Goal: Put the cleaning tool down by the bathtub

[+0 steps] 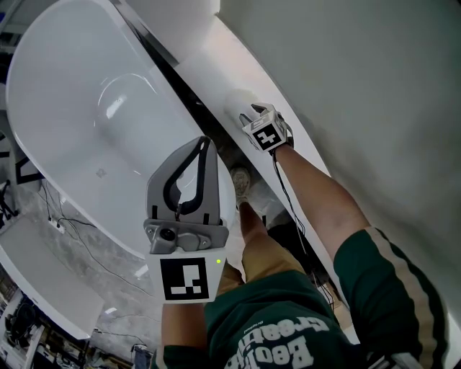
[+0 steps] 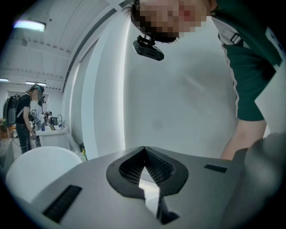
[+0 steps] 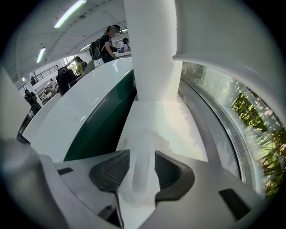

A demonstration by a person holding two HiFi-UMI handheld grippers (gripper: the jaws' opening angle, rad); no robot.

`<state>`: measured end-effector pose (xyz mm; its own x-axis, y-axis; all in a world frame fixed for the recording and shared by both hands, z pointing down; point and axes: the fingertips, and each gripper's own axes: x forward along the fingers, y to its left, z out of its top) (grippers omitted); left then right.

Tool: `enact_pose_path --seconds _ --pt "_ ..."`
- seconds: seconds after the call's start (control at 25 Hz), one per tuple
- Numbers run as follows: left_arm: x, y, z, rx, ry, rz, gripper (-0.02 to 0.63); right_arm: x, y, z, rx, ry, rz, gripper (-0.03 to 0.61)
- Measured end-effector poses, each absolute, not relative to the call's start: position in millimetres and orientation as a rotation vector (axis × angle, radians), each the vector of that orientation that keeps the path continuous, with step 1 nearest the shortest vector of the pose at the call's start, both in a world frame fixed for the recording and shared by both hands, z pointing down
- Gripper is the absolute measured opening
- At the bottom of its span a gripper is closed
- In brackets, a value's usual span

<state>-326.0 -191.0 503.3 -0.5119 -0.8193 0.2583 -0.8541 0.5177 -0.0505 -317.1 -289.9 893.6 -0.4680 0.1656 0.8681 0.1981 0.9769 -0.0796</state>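
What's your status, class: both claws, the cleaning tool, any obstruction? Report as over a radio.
Left claw shut, empty. Right claw open around cleaning tool handle; tool resting on ledge beside bathtub. Nothing in the way.

A lab-like hall: bathtub [image 1: 86, 108] amid floor cables [image 1: 72, 230], workbench [image 2: 51, 131], strip lights [image 3: 69, 13].

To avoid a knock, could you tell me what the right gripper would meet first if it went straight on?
The right gripper would probably meet the white cleaning tool lying between its open fingers, with the white ledge beneath.
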Motion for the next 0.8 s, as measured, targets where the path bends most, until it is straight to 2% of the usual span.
enact_pose_path --seconds 0.4,0.8 --pt "-313 -184 476 1.459 -2.587 0.251 0.003 -313 -289 860 -0.247 -2.106 -0.054 0.192" --pt "-290 -171 415 1.536 -2.612 0.272 0.003 -299 -279 784 -0.211 -2.187 -0.062 0.195"
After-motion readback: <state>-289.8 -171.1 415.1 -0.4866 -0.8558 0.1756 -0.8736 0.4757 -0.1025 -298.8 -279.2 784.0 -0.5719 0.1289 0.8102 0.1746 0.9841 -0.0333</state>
